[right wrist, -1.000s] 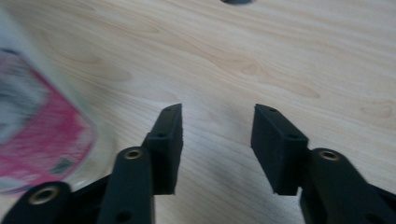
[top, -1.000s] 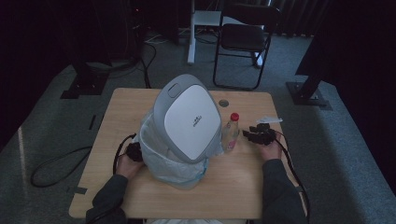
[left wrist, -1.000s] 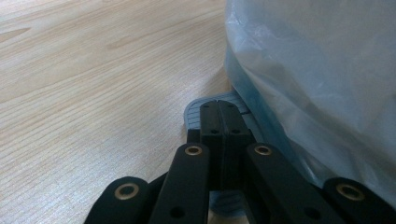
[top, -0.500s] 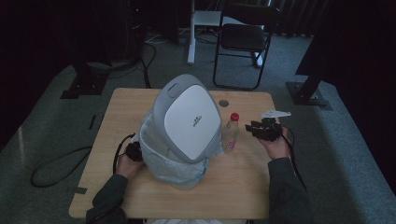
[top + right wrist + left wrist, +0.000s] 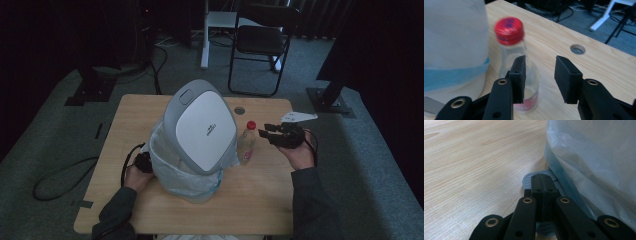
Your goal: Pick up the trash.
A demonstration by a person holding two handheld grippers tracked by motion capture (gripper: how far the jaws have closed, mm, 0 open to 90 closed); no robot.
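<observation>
A pedal bin with a raised grey-and-white lid (image 5: 202,125) and a pale plastic liner (image 5: 175,172) stands mid-table. My left gripper (image 5: 142,162) sits at the bin's left base. Its jaws are shut, and their tips (image 5: 541,178) rest on the grey-blue pedal (image 5: 527,178) beside the liner (image 5: 594,157). A clear bottle with a red cap (image 5: 246,140) stands upright just right of the bin. My right gripper (image 5: 270,134) hovers open to the right of the bottle. In the right gripper view the bottle (image 5: 510,45) is partly behind the left jaw, not between the jaws (image 5: 540,72).
The wooden table (image 5: 260,200) has a round cable hole (image 5: 239,110) behind the bottle, also in the right gripper view as the hole (image 5: 577,49). A black folding chair (image 5: 260,42) and stand bases sit on the floor beyond the table. Cables trail at the left.
My right gripper has risen and drifted slightly right and farther from the person, staying open near the bottle. The left gripper and the raised lid have not moved.
</observation>
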